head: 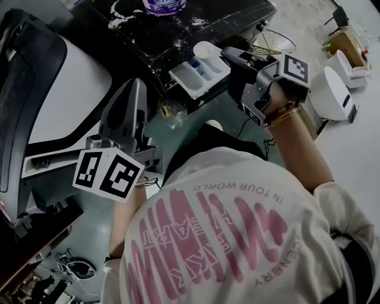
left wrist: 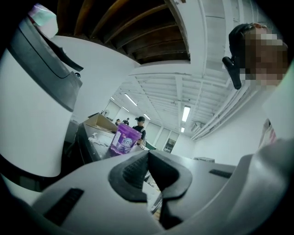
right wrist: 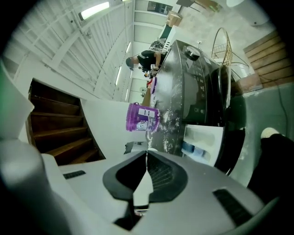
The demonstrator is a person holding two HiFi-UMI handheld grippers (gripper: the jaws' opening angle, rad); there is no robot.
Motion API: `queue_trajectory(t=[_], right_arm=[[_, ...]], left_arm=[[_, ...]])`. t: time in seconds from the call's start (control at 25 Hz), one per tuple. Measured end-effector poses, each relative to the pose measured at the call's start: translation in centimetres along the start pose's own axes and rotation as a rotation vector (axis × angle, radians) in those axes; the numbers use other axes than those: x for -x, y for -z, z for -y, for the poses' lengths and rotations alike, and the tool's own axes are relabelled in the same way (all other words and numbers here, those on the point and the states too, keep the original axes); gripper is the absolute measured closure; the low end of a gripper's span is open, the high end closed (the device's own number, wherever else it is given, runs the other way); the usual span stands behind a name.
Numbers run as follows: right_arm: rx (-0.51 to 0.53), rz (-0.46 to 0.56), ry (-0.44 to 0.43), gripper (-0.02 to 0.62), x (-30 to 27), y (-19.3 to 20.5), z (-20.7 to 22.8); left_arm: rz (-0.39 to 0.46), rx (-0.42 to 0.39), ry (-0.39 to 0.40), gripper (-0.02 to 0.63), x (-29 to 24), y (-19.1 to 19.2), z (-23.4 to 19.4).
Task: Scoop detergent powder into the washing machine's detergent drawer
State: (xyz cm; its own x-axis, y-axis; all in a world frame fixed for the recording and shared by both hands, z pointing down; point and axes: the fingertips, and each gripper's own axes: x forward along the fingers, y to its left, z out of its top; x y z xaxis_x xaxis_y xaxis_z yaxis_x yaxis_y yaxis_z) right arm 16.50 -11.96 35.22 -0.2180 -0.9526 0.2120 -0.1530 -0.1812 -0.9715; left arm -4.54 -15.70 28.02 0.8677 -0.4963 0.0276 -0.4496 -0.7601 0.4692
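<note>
The washing machine's black top [head: 178, 29] is dusted with spilled white powder, and a purple detergent tub [head: 164, 5] stands on it. Below it the white detergent drawer [head: 193, 74] is pulled out, with blue inserts showing. My right gripper [head: 234, 57] is shut on the handle [right wrist: 144, 183] of a white scoop [head: 206, 50], whose bowl hangs over the drawer's right end. The right gripper view shows the tub [right wrist: 142, 117] and the drawer [right wrist: 202, 140] ahead. My left gripper [head: 138, 89] is lower left, away from the drawer, shut with nothing in it; its view shows the tub [left wrist: 124, 140].
A large white and black appliance [head: 59, 101] fills the left. A white rounded machine [head: 335, 92] and a wire rack [head: 276, 40] stand on the floor at the right. A person [right wrist: 146, 58] stands far behind the washing machine. Cables [head: 77, 267] lie at the lower left.
</note>
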Motion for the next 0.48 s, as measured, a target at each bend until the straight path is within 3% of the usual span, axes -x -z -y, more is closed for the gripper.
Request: queue_trajectory(t=[0.48], right_arm=[[-0.026, -0.059, 0.126, 0.592, 0.2, 2.8, 4.6]], left_arm=[[-0.069, 0.049, -0.050, 0.603, 0.5, 4.5, -2.6]])
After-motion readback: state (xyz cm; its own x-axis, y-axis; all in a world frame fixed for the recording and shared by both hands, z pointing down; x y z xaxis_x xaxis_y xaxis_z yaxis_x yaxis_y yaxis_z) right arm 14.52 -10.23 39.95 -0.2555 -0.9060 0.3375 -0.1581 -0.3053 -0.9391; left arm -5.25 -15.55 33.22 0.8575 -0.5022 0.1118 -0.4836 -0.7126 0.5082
